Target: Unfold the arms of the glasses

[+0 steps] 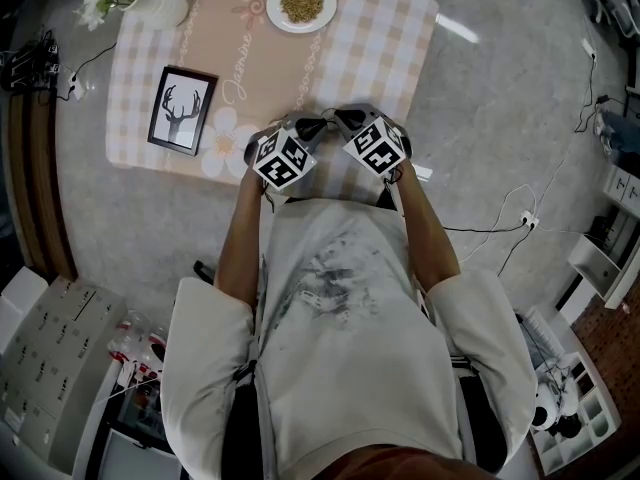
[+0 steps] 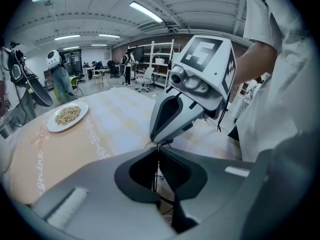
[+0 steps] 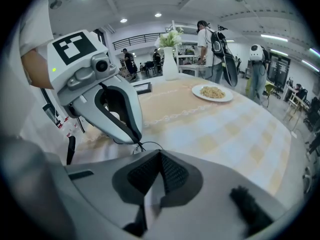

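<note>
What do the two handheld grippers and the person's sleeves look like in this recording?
The left gripper and the right gripper both have smooth, curved light-grey shells with black ribbed pads inside the jaws. Each carries a marker cube printed with black-and-white squares. The person wears a pale short-sleeved T-shirt with a grey print.

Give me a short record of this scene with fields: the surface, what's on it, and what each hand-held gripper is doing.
surface: table with a checked cloth
on it: plate of food, framed antler picture, vase of flowers
left hand-held gripper: jaws shut on the thin wire glasses
right hand-held gripper: jaws shut on the same glasses
position: gripper tips almost meet, above the table's near edge
</note>
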A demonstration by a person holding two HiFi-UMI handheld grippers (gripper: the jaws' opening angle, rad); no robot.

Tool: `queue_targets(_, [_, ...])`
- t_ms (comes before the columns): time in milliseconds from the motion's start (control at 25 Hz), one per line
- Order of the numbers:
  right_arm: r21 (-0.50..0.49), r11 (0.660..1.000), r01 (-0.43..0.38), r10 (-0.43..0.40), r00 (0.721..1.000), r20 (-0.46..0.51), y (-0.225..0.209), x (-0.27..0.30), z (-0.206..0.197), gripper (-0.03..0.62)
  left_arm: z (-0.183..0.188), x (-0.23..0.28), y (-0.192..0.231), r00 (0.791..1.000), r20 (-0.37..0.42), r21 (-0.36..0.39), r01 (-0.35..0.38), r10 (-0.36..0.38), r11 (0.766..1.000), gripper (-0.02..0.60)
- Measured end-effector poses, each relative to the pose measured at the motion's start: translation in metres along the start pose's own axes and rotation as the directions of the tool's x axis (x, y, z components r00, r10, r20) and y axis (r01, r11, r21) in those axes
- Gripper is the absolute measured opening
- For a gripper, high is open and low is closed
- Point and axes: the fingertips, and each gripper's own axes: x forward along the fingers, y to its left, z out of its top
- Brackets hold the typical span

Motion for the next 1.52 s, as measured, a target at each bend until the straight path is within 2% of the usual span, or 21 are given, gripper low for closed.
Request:
queue_targets(520, [-0.024, 1.0, 0.012, -0.012, 1.0, -0.019, 0.001, 0.0, 0.0, 0.015, 0.005, -0.011, -0.004, 0.999, 0.031, -0.004, -0.019, 0.02, 1.0, 0.014])
queue_targets(920, [-0.039, 0.999, 0.016, -0.018, 0.999, -0.038, 0.001, 0.0, 0.0, 0.015, 0.008, -0.026, -0.003, 0.995, 0.071, -0.02, -0.063, 0.065, 0.998, 0.01])
queue_targets(1280, [-0.049, 0.998, 0.025, -0.027, 0.999, -0.044, 0.002, 0.0, 0.0, 0.015, -0.013, -0.047, 0.004, 0.99, 0.065, -0.075, -0.124, 0.129, 0.989, 0.008])
queue_targets(1520, [-0.046, 0.998, 0.03, -0.032, 0.999, -0.042, 0.001, 0.0, 0.0, 0.015, -0.013, -0.046, 0.001, 0.988, 0.066, -0.066, -0.136, 0.14, 0.988, 0.008])
